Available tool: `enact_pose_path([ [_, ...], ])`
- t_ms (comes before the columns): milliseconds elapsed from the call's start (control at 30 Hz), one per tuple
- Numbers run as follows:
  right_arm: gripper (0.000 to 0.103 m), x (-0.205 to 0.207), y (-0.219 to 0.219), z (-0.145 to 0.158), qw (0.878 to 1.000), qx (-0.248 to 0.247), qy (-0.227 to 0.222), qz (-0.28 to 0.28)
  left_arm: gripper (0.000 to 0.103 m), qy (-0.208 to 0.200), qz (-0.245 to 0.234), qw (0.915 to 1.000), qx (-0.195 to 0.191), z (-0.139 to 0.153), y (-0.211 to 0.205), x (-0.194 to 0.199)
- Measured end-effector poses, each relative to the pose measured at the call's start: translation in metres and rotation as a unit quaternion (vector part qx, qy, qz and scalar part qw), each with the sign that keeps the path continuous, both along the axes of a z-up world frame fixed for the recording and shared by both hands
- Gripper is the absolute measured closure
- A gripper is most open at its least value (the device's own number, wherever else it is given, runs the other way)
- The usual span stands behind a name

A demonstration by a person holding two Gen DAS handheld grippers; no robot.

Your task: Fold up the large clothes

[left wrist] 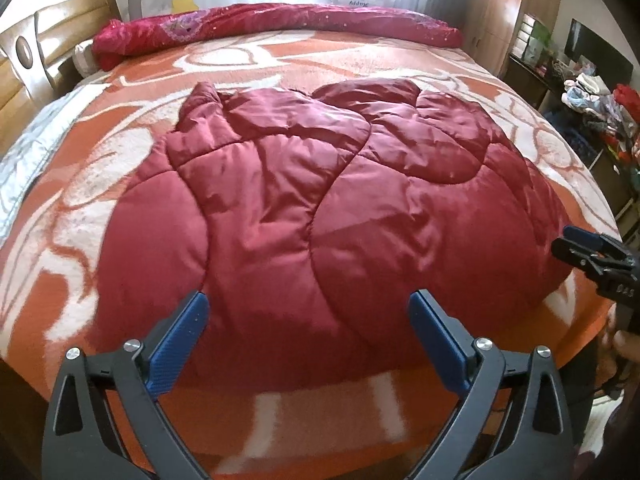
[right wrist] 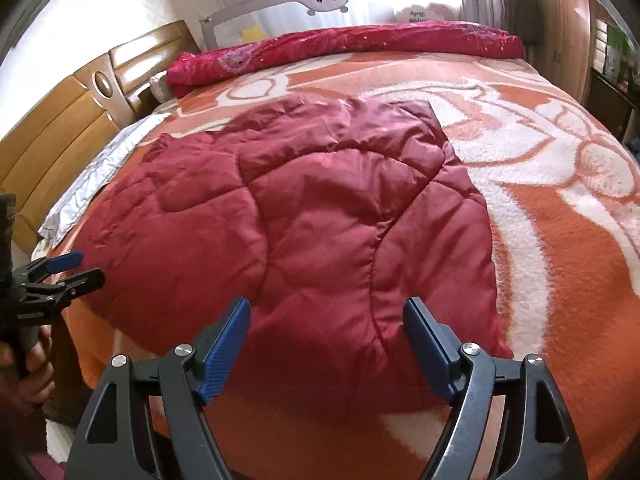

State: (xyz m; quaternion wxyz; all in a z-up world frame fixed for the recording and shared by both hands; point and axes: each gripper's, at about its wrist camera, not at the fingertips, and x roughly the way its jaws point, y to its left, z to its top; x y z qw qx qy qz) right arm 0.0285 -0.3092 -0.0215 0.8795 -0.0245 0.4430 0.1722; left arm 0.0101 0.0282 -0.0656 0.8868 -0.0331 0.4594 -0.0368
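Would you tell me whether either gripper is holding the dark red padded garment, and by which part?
Nothing is held. The left gripper and right gripper both stand open above the red padded garment, pads clear of it.

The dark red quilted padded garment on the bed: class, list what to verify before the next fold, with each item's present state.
1. Dark red quilted padded garment lies wholly on the orange and white patterned blanket: ok.
2. Left gripper open, nothing between its blue pads: ok.
3. Right gripper open, nothing held: ok.
4. Garment surface smooth: not ok, wrinkled.
5. Rolled red floral quilt at the far edge lies apart from the garment: ok.
6. Zip or front fastened: cannot tell.
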Motion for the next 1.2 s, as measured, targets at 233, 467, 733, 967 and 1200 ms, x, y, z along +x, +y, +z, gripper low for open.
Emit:
enact_pose_path([
  [233,0.016,-0.033,0.008,0.017,0.999,0.0,-0.004,0.034,0.002,-0.003,-0.006,0.9995,0.03,0.007,0.003,-0.03],
  [467,0.009,-0.055,0.019,0.026,0.997,-0.01,0.015,0.075,0.002,0.007,-0.018,0.998,0.061,0.017,-0.003,-0.048],
  [733,0.003,-0.068,0.032,0.055,0.992,-0.033,0.002,0.123,0.002,-0.009,-0.04,0.9933,0.108,0.051,-0.013,-0.049],
  [967,0.002,-0.06,0.036,0.05,0.992,-0.035,0.006,0.123,0.002,-0.001,-0.021,0.9895,0.143,0.047,-0.016,-0.035],
  [1200,0.002,-0.043,0.039,0.035,0.992,-0.061,0.015,0.105,0.002,0.007,-0.01,0.9869,0.161,0.038,-0.02,-0.025],
])
